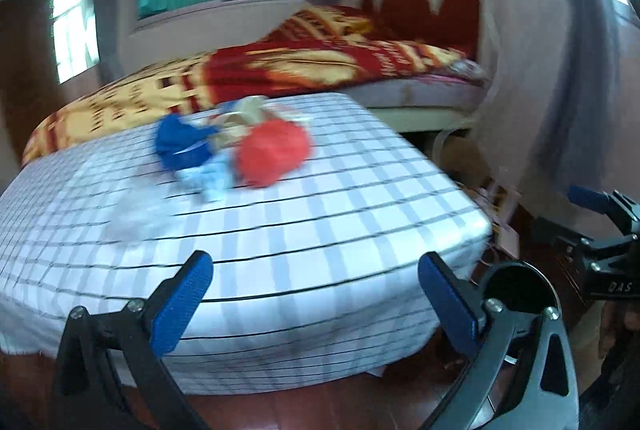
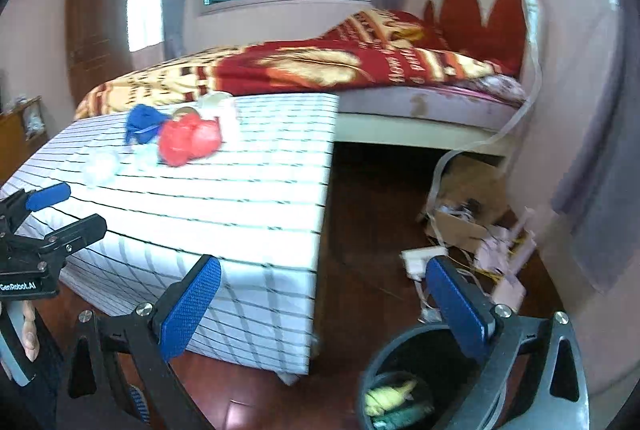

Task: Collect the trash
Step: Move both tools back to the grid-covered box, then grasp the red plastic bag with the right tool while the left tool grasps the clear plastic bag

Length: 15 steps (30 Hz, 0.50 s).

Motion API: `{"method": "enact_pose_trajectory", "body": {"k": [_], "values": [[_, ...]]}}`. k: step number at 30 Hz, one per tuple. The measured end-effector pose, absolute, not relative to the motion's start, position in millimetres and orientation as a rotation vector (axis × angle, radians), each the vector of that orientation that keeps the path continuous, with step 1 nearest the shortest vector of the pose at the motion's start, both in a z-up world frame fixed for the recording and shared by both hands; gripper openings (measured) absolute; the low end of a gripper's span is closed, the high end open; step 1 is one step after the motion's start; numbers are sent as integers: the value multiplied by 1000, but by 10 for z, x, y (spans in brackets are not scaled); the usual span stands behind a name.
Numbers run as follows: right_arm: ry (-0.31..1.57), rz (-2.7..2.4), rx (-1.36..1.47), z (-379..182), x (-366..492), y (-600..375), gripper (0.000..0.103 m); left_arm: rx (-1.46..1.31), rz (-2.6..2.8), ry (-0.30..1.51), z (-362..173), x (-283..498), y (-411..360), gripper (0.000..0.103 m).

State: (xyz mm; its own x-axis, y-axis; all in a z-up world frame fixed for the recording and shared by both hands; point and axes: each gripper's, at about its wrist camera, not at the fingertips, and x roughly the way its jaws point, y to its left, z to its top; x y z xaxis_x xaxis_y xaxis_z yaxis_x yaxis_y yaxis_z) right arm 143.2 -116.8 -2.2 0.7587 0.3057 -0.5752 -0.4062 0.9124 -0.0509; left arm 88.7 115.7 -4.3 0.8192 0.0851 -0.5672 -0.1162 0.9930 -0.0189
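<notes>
Blue-padded left tongs (image 1: pixel 316 294) sit spread wide and empty at the near edge of the checked desk (image 1: pixel 320 214), and our right tongs (image 2: pixel 324 304) are likewise agape with nothing between the pads, off the desk's right-hand corner and above the floor. A dark bin (image 2: pixel 374 366) stands on the floor just under the right tongs, with some yellow and green scraps already inside.

The trash lies in one cluster toward the far edge of the desk, left of its middle: a crumpled red bag (image 1: pixel 274 154), a blue wrapper (image 1: pixel 180 144) touching pale blue scraps (image 1: pixel 210 180), something beige behind them that blur keeps us from naming, and a faint clear wad (image 1: pixel 136 218) nearer the left edge.

We judge the step to be the reach for a first piece. To do it well, we should carry the left tongs across the desk, low and level, keeping them fully apart until the pads straddle one item only. The red bag looks the best first pick: it is the bulkiest and stands proud of the cloth. We ought to close on its puffed body, not on the tablecloth below, since pinching the cloth would drag the whole cluster. Thin film may slip, so a firm squeeze near a fold seems wise. Meanwhile the right tongs can stay by the bin.
</notes>
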Motion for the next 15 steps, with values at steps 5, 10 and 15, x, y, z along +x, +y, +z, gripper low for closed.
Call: {"method": "enact_pose_trajectory", "body": {"k": [5, 10, 15], "values": [[591, 477, -198, -16, 1537, -620, 103, -106, 219, 620, -102, 874, 1758, 103], [585, 572, -224, -20, 1668, -23, 102, -138, 295, 613, -165, 871, 2187, 103], [588, 627, -257, -55, 1891, 483, 100, -150, 319, 606, -207, 1080, 2467, 102]]}}
